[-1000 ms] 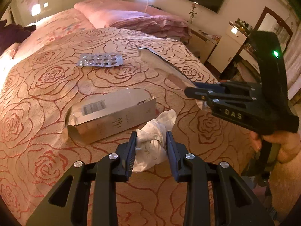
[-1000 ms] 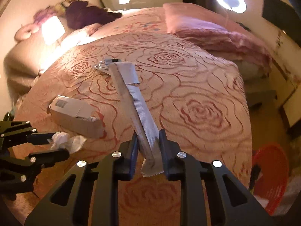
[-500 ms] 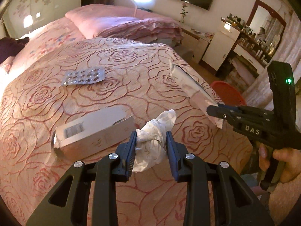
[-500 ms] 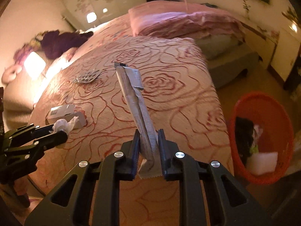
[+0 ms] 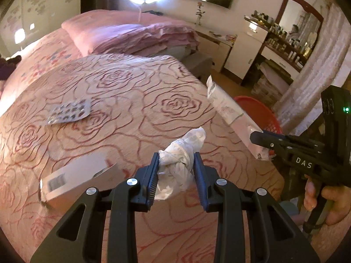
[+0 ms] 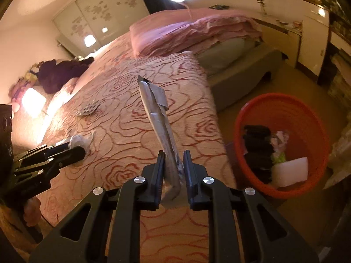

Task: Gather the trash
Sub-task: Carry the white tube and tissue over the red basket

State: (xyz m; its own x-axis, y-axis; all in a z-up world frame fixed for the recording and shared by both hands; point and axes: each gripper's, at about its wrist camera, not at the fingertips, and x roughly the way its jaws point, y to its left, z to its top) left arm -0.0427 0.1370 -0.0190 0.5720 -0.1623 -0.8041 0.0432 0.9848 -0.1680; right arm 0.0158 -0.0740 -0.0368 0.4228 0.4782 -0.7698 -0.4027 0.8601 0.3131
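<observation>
Over bed edge | R tool [image 6: 173, 153] pinching wrapper [image 6: 158, 118], long axis fwd/up | L tool [image 5: 176, 155] pinching tissue [image 5: 178, 164]

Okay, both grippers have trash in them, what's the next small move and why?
Probably carry the right gripper further right, over the red basket, before releasing. It is shut on the long wrapper, which hangs over the bed, not the basket. The left gripper, shut on the tissue, can follow.
</observation>
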